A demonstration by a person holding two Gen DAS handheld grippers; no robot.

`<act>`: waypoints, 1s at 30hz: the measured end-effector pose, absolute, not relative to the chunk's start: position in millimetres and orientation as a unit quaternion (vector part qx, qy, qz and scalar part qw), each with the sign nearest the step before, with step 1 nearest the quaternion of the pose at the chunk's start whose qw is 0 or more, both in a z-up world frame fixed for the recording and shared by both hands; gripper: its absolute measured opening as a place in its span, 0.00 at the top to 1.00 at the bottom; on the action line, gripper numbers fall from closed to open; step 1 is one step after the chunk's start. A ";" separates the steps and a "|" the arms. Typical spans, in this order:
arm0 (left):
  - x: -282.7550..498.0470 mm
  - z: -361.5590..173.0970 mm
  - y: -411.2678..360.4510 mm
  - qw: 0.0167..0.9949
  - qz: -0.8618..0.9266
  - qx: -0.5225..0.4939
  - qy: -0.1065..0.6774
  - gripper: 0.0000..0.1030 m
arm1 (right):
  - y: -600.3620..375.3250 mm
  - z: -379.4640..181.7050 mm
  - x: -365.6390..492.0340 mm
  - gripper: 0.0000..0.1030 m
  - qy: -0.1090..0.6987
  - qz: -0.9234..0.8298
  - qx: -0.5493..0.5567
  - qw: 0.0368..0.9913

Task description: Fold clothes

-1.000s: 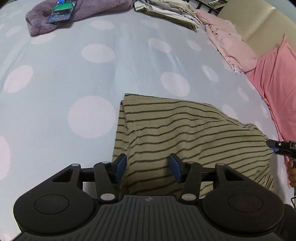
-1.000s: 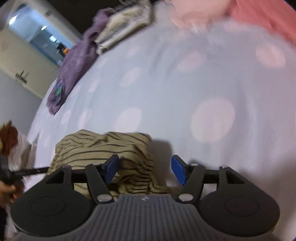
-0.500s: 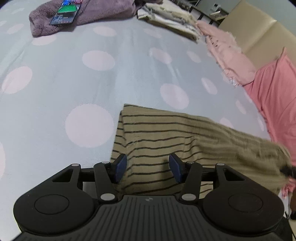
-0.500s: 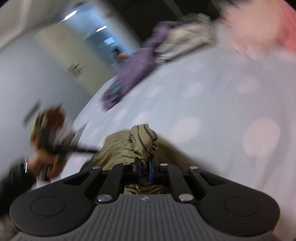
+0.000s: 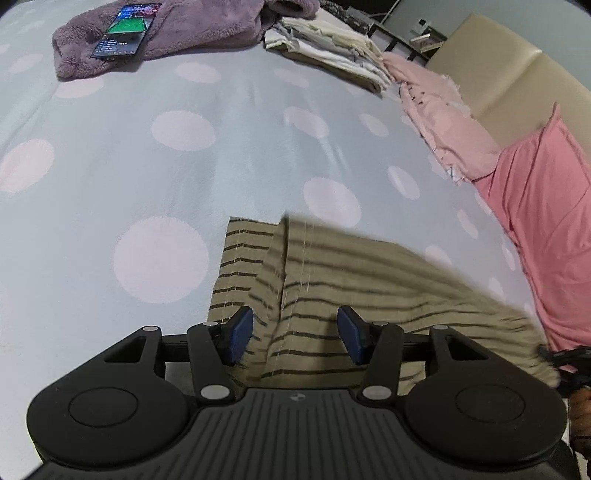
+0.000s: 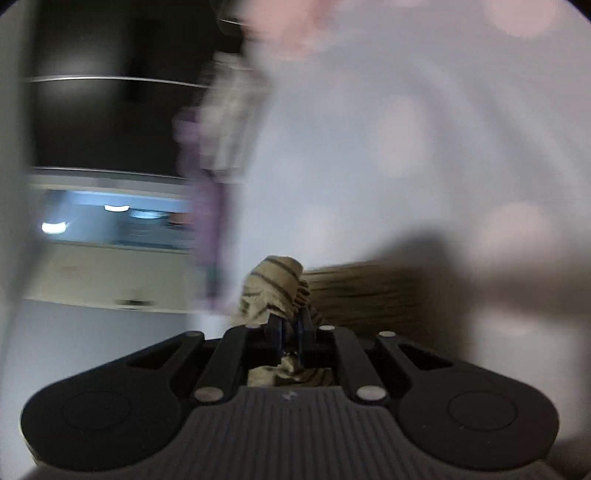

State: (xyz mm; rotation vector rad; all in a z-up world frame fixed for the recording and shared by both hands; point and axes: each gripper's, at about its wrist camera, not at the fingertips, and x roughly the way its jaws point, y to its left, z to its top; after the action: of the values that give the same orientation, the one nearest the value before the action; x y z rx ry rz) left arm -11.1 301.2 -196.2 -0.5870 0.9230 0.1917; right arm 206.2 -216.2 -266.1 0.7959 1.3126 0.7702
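A tan garment with dark stripes [image 5: 332, 280] lies on the polka-dot bedsheet [image 5: 147, 166]. Its right side is lifted and stretched toward the lower right, blurred by motion. My left gripper [image 5: 293, 339] hovers open over the garment's near edge, blue pads apart, nothing between them. In the right wrist view my right gripper [image 6: 290, 326] is shut on a bunched fold of the striped garment [image 6: 273, 284], which sticks up past the fingertips. That view is heavily blurred. The right gripper's tip [image 5: 565, 356] shows at the left wrist view's right edge.
A purple towel [image 5: 192, 29] with a lit phone [image 5: 125, 29] on it lies at the far left. A stack of folded pale clothes [image 5: 332, 55], a light pink cloth [image 5: 439, 122] and a coral pink garment [image 5: 543, 206] line the far and right sides.
The right gripper went from open to shut on the garment's corner and lifted it, swinging fast. The garment's right side rose and a fold came over its left part. The left gripper stayed open.
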 end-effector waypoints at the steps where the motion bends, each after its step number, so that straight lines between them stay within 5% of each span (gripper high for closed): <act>1: -9.2 -198.0 300.9 0.849 0.092 -0.276 0.442 0.53 | -209.8 -274.3 211.7 0.91 0.594 0.328 0.315 0.664; 5: -6.8 -197.3 302.3 0.850 0.095 -0.275 0.439 0.53 | -187.0 -280.2 225.5 0.76 0.604 0.313 0.223 0.698; 7: -9.5 -196.0 303.8 0.850 0.098 -0.279 0.437 0.53 | -181.8 -267.6 226.5 0.56 0.583 0.314 0.169 0.730; 21: -92.8 -173.9 257.1 0.778 0.048 -0.199 0.593 0.53 | -207.4 -206.9 176.6 0.45 0.596 0.419 -0.049 0.683; 30: -135.6 -189.1 254.3 0.765 0.029 -0.187 0.615 0.49 | -192.0 -208.4 172.7 0.44 0.602 0.434 -0.073 0.666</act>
State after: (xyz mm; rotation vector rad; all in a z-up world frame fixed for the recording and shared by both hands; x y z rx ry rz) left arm -135.6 254.3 -189.2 -0.4064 1.3366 0.0629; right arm 172.7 -192.0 -208.4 -0.1645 1.3597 0.9807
